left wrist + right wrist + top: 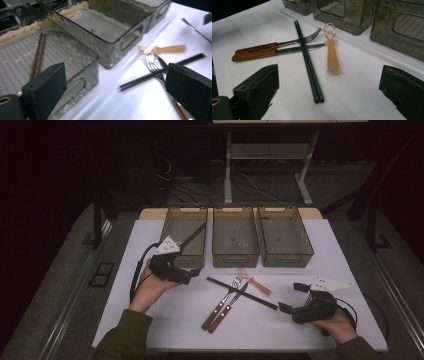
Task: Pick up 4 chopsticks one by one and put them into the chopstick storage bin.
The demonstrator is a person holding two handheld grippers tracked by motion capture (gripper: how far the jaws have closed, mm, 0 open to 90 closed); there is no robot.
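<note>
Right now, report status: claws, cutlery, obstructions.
Left claw open, empty, by left bin. Right claw open, facing black chopsticks. Chopsticks lie across fork and knife.

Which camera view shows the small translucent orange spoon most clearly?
The right gripper view: the small translucent orange spoon lies whole, sharp and near. The left gripper view shows it blurred; the high view shows it tiny.

Dim room, bright tabletop (slight blur)

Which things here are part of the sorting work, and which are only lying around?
In the work: black chopsticks, wooden-handled fork, wooden-handled knife, orange plastic spoon, three grey bins, brown chopsticks in the left bin.
Lying around: floor cables, desk frame.
</note>
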